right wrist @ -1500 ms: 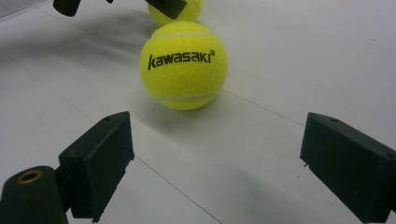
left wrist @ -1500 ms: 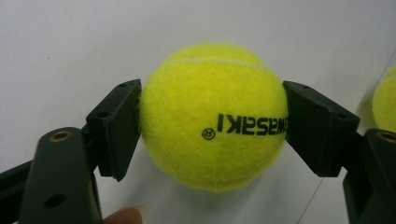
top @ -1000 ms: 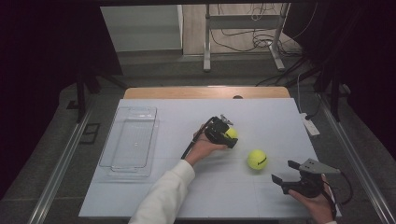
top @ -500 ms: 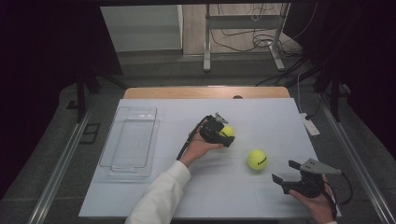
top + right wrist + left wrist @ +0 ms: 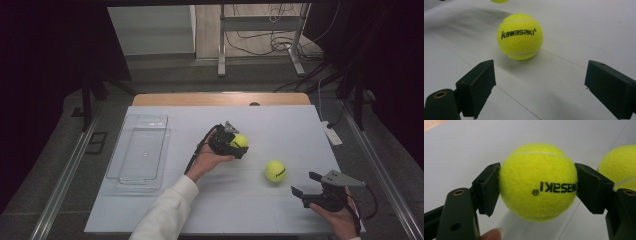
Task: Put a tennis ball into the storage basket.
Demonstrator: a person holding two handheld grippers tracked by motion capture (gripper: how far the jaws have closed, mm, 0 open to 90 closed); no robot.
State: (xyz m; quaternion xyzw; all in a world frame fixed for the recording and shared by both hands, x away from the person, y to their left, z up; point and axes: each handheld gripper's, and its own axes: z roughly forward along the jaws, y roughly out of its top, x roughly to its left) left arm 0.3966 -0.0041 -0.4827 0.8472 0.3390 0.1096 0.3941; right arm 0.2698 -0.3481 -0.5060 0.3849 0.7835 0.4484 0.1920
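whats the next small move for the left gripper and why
Probably carry the held ball left toward the clear tray. The left gripper is shut on it, both pads pressing its sides, and a shadow beneath suggests it is off the table. The right gripper is open, facing the second ball.

a: how many tennis balls?
b: two. one tennis ball clamped in the left gripper, a second tennis ball loose on the table.
a: grippers?
b: two; the other is the right gripper.
a: trays?
b: one clear plastic tray.
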